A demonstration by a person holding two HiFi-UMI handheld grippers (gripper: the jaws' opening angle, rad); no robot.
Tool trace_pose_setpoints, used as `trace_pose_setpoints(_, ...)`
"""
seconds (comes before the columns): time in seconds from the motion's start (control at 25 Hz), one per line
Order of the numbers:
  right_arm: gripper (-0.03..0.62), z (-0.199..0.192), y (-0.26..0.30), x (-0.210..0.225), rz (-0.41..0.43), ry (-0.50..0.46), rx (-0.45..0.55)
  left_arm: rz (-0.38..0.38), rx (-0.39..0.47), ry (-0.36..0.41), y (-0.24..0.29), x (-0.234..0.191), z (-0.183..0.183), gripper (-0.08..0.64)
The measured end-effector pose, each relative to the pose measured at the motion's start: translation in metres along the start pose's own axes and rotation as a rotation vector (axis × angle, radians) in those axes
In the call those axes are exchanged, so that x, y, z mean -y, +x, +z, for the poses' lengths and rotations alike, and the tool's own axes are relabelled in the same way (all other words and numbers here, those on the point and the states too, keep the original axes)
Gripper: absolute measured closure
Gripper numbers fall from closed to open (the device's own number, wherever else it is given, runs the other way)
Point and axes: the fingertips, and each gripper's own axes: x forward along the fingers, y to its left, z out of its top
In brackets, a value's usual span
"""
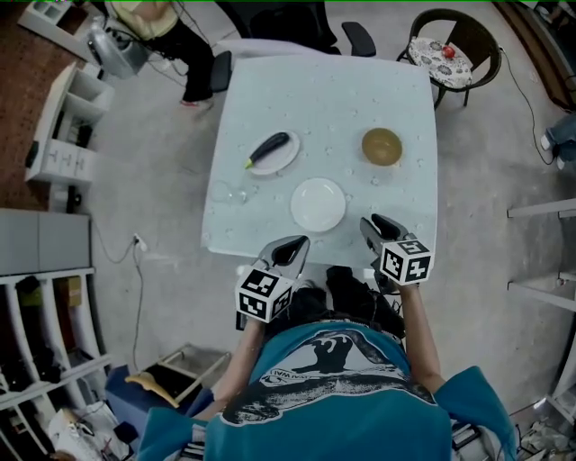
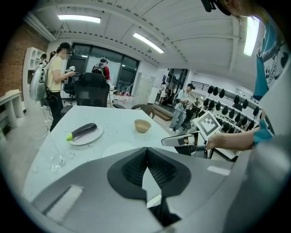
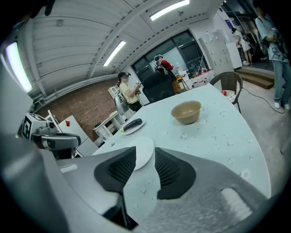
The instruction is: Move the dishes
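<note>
On the pale table (image 1: 256, 81) an empty white plate (image 1: 318, 204) lies near the front edge. Behind it to the left, a plate (image 1: 275, 155) carries a dark eggplant (image 1: 270, 147). A tan bowl (image 1: 382, 146) stands at the back right. My left gripper (image 1: 290, 249) hovers at the front edge, left of the white plate, and its jaw tips meet with nothing between them (image 2: 146, 152). My right gripper (image 1: 376, 228) is over the front right of the table, slightly open and empty (image 3: 145, 157). The white plate (image 3: 142, 146) shows through its gap.
A clear glass (image 1: 229, 192) stands near the table's left edge. A wicker chair (image 1: 450, 49) is at the back right, and an office chair (image 1: 297, 22) and a standing person (image 1: 166, 27) are beyond the far edge. White shelves (image 1: 67, 126) stand to the left.
</note>
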Motion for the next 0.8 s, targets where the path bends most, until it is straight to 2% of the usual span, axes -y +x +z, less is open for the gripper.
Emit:
trace_pose_setpoints(0.2, 0.459, -0.007, -0.001, -0.024, 0.011, -0.032, 0.003, 0.004, 0.022, -0.008, -0.025, -0.001, -0.011, 0.546)
trace_pose_setpoints(0.52, 0.459, -0.035, -0.007, -0.09, 0.051, -0.083, -0.013, 0.051, 0.046, -0.055, -0.084, -0.015, -0.05, 0.546)
trace_pose_setpoints(0.8, 0.459, -0.055, -0.013, -0.142, 0.09, -0.155, -0.026, 0.07, 0.087, -0.072, -0.12, -0.023, -0.07, 0.546)
